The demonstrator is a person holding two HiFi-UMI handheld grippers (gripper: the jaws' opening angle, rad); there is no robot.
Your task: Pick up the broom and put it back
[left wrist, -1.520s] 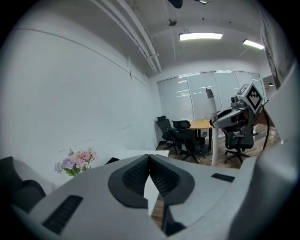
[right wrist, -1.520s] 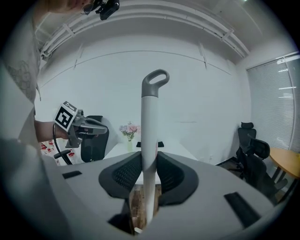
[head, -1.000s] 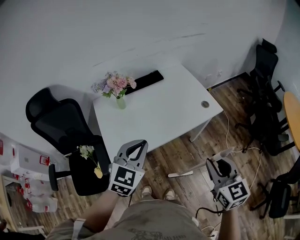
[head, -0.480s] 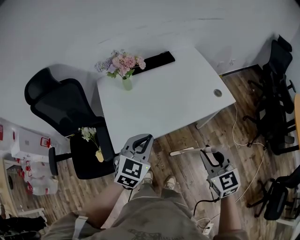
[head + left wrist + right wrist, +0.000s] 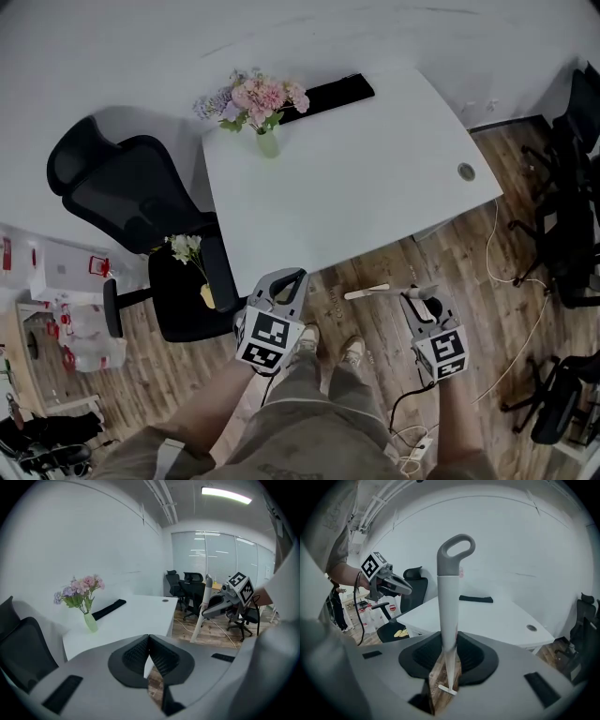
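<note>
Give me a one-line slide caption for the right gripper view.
Right gripper clamps the white broom handle, grey loop at top, before the white desk.

White desk (image 5: 375, 178) blocks ahead; black chair (image 5: 131, 202) crowds left; wood floor (image 5: 384, 325) strip before desk open.

A white table (image 5: 375, 178) bears a flower vase (image 5: 268, 142) and a black strip (image 5: 333, 92).

There was a white desk (image 5: 375, 187) by the wall with a vase of pink flowers (image 5: 258, 98) and a flat black strip (image 5: 333, 91) along its far edge, a black office chair (image 5: 131, 197) beside it with a little flower bunch (image 5: 185, 248) on the seat, and more black chairs (image 5: 574, 187) off right on the wood floor (image 5: 487, 319).
</note>
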